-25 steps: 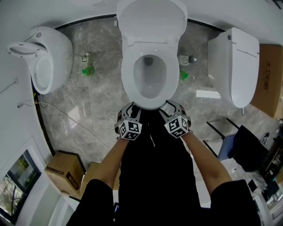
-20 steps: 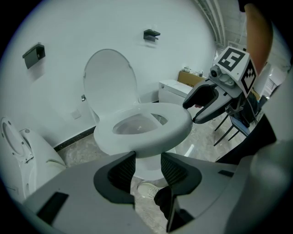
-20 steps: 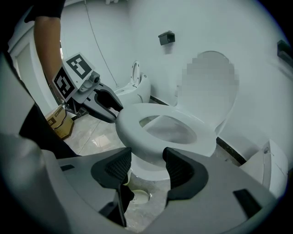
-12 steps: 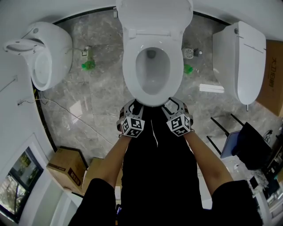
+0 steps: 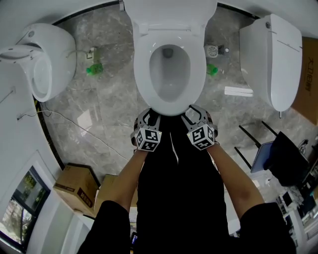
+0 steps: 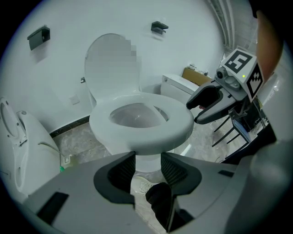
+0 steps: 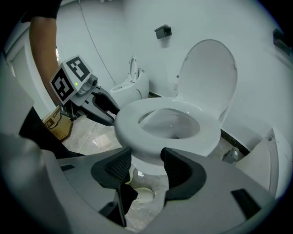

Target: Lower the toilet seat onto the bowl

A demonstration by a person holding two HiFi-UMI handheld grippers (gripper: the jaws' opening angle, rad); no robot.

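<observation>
**Item 1: toilet seat** [image 5: 198, 74]. White ring, lying flat on bowl [image 6: 147, 161]. Lid [image 5: 170, 12] stands upright behind it, against the wall.

**Item 2: left gripper** [image 5: 148, 118]. At seat's front edge, left of centre. In head view the tips reach the rim's outline; contact can't be told. In left gripper view the jaws are parted by a moderate gap w/ nothing btwn them. Seat front sits above & beyond the tips, and the bowl's base shows thru the gap.

**Item 3: right gripper** [image 5: 193, 115]. Mirror position, right of centre, near the left one. In right gripper view the jaws are likewise parted, moderate gap, empty. Seat front is above & beyond the tips.

**Views compared**
- Head view only:
  - both grippers side by side w/ forearms;
  - left-hand toilet [image 5: 42, 59] and right-hand toilet [image 5: 271, 59] flanking the middle one;
  - cardboard boxes [image 5: 74, 188] lower left.
- Gripper views only:
  - seat's thick front lip seen from low down;
  - lid's inner face;
  - each shows the other gripper side-on by the seat's flank, jaws apart;
  - pale shoe [image 6: 142, 186] on marble floor [image 6: 75, 141] below the jaw gap.
</observation>
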